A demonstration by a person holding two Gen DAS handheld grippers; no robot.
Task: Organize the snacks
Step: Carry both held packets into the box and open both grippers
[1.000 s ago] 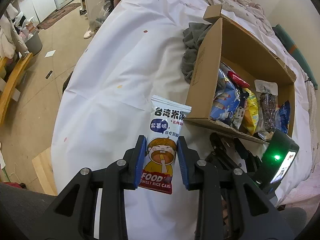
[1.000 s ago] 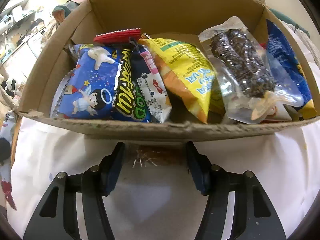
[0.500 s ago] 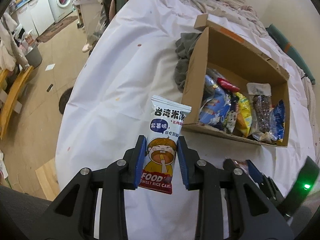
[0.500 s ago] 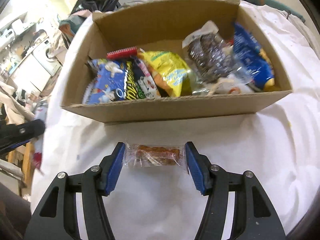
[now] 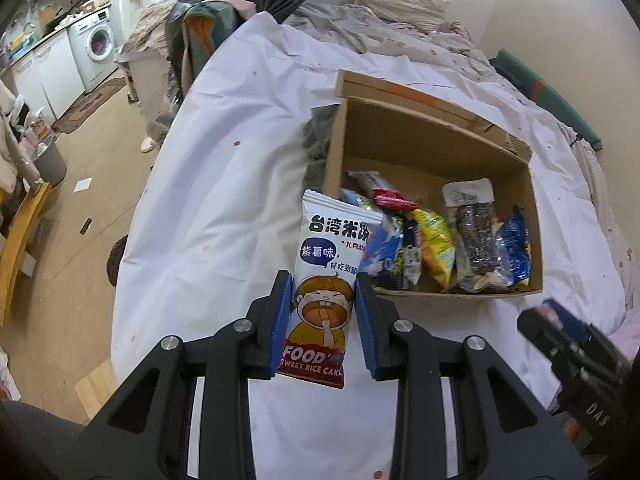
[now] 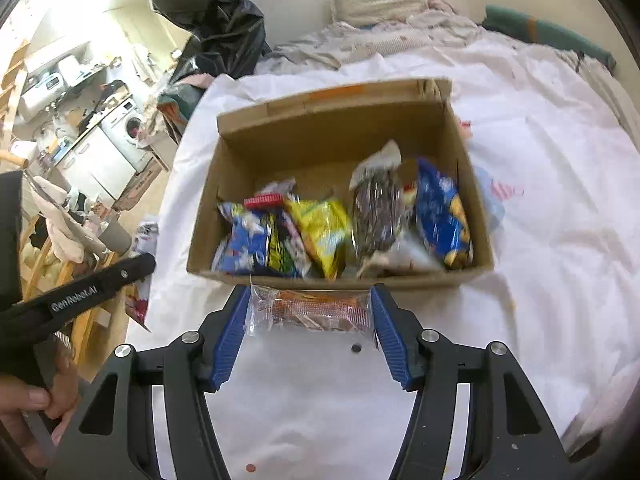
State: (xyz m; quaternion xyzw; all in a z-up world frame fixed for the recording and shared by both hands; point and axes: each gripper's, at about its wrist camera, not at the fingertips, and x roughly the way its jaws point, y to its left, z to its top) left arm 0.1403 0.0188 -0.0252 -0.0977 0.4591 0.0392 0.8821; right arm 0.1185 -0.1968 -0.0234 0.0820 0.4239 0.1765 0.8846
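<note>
Cardboard box (image 6: 340, 280) on the bed (image 6: 560, 200) already holds several snack bags, while two remain outside it: the left gripper (image 5: 323, 314) jaws clamp a sweet rice cake packet (image 5: 326, 280) and the right gripper (image 6: 310, 322) jaws pinch a clear-wrapped snack (image 6: 308, 308).

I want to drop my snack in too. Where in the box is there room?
The cardboard box has bare floor along its far wall, behind the packets. Its near half is crowded, from the blue packet and the yellow packet to the dark packet.
</note>
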